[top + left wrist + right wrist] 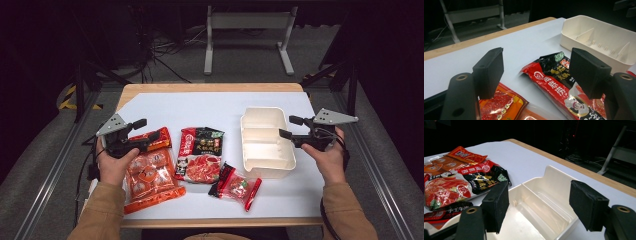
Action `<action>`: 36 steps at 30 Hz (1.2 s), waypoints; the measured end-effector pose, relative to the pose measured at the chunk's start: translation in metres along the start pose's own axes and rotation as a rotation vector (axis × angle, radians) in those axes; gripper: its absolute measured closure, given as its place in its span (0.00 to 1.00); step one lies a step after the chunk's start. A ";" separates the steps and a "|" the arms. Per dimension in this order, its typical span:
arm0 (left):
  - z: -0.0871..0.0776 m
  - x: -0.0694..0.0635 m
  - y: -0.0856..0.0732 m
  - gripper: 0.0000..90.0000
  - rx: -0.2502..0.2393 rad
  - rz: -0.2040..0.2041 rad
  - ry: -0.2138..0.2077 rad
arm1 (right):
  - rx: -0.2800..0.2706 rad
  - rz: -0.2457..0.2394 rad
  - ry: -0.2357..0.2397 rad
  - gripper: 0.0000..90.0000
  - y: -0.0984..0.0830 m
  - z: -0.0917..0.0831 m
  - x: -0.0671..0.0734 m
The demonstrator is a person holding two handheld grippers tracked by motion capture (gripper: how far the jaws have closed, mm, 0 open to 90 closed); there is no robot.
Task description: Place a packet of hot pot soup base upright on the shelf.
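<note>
Both tools gape; right tool [291, 126] overhangs tray's [250, 145] edge.

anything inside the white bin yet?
Nothing seen inside the white bin: its divided compartments look bare in the high view and past the right claw. That claw's own jaws cover part of the near compartment. All three packets lie on the table beside it.

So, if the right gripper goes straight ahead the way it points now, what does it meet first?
Probably the white divided tray: the open right gripper points over it, toward the red and black packet beyond. Its height above the tray is unclear.
</note>
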State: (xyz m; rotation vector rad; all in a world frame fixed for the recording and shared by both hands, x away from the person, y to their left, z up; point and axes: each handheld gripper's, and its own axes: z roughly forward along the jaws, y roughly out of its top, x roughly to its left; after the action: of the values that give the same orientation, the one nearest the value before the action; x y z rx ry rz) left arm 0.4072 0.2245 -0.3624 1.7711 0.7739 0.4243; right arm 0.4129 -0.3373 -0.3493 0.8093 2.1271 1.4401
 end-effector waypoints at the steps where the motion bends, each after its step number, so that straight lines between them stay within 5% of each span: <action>1: 0.001 -0.002 0.002 0.32 0.002 -0.003 -0.004 | -0.002 0.001 0.000 0.36 0.000 -0.001 0.000; 18: 0.049 -0.007 0.029 0.31 0.053 -0.003 -0.058 | -0.007 0.027 -0.007 0.35 -0.004 -0.007 -0.005; 28: 0.074 -0.005 0.032 0.29 0.107 0.004 -0.061 | -0.012 0.026 -0.006 0.35 -0.003 -0.008 -0.004; 36: 0.095 0.002 0.029 0.29 0.121 -0.028 -0.061 | -0.012 0.029 -0.006 0.34 -0.004 -0.008 -0.005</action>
State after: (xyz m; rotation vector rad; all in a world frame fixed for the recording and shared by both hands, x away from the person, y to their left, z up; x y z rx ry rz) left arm 0.4764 0.1537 -0.3673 1.8751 0.7944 0.3091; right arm 0.4105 -0.3470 -0.3498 0.8425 2.1080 1.4620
